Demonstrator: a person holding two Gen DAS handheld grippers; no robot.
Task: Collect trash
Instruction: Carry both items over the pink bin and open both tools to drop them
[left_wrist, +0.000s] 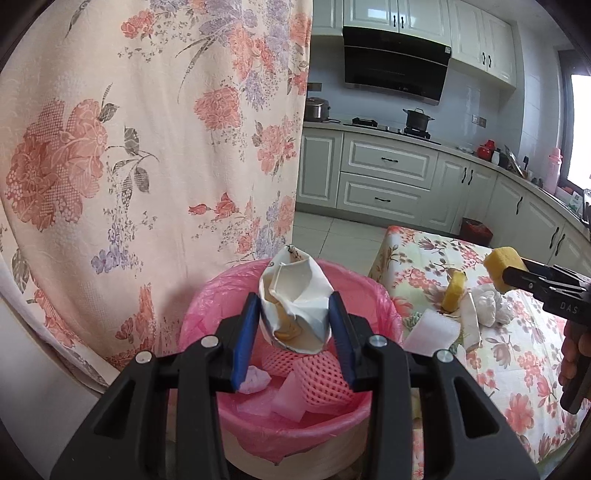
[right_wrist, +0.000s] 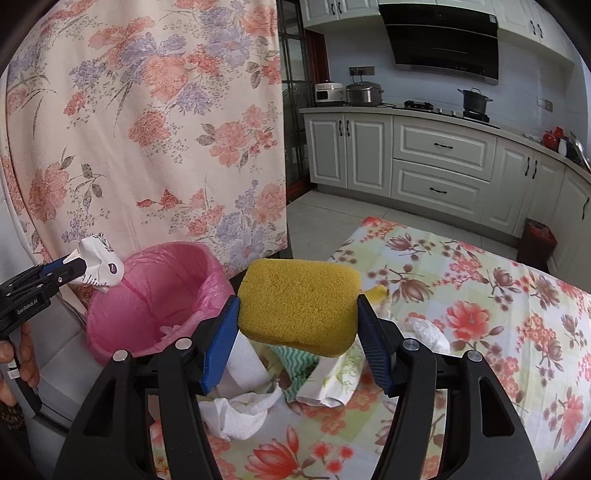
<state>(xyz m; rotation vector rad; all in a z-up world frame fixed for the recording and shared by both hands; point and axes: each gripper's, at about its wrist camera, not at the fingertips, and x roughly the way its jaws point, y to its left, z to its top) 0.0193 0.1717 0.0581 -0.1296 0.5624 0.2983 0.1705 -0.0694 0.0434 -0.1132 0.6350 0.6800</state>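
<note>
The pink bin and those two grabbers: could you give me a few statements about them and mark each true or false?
1. The left gripper holds a crumpled paper cup above the pink bin. True.
2. The right gripper is empty. False: it grips a yellow sponge.
3. The bin holds nothing. False: pink foam netting lies inside.
4. Crumpled tissues lie on the floral tablecloth. True.
</note>
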